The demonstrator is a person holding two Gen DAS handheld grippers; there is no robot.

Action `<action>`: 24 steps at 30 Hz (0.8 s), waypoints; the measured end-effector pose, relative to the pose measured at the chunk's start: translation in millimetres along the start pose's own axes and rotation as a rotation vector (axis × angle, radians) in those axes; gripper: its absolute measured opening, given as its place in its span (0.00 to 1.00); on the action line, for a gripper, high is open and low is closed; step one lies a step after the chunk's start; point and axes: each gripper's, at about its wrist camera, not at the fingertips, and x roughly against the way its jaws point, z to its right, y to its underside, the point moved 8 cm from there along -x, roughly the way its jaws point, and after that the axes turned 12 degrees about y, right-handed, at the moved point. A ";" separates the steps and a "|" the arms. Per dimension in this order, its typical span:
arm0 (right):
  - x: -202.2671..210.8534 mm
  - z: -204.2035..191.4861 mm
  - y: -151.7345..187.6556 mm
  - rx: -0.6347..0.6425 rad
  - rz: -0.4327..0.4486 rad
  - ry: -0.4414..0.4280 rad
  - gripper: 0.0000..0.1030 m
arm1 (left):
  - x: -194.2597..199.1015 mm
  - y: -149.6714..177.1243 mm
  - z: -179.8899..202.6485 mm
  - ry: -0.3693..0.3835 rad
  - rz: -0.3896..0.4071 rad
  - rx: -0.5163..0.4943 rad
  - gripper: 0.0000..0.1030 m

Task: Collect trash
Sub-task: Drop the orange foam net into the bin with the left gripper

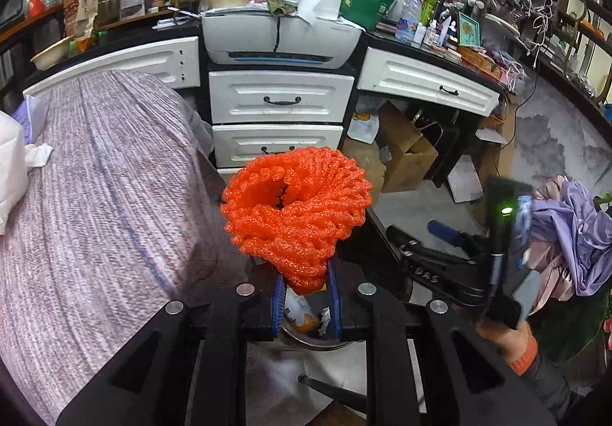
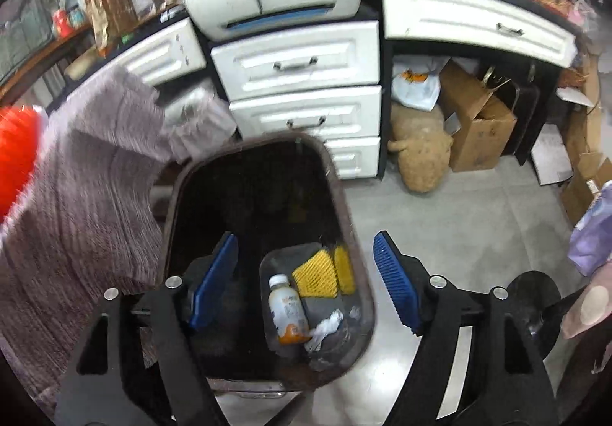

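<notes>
While the left gripper (image 1: 306, 301) pinched orange netting (image 1: 296, 215), the right gripper (image 2: 306, 284) stood spread above the bin (image 2: 344, 196) containing a bottle (image 2: 287, 311), yellow netting (image 2: 317, 277) and crumpled paper (image 2: 325, 328).

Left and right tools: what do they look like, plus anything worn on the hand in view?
Both the left tool and the right tool have matte black angular linkage arms with silver round pivot pins and blue ribbed finger pads. The hand wears an orange cuff over a dark grey sleeve.

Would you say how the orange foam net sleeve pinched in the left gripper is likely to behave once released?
The orange foam net sleeve probably weighs little, since a pinch at its end holds it up. It looks soft: it narrows between the left gripper pads. It may spring back.
</notes>
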 end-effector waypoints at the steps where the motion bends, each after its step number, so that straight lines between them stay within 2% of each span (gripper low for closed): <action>1: 7.2 5.8 -2.7 -0.013 0.018 0.004 0.74 | -3.7 0.5 1.6 0.001 -0.007 -0.002 0.18; 3: 20.0 16.2 -8.3 -0.037 0.050 0.016 0.75 | -13.6 0.8 4.8 0.000 -0.025 -0.013 0.18; 5: 30.7 28.0 -12.0 -0.061 0.078 0.030 0.80 | -22.4 2.3 7.1 0.004 -0.043 -0.014 0.18; 11: 49.9 56.6 -18.9 -0.121 0.120 0.048 0.81 | -51.9 4.9 13.4 0.024 -0.101 0.001 0.18; 24: 45.1 86.2 -12.4 -0.187 0.104 0.075 0.81 | -104.7 14.6 30.6 0.019 -0.213 -0.030 0.18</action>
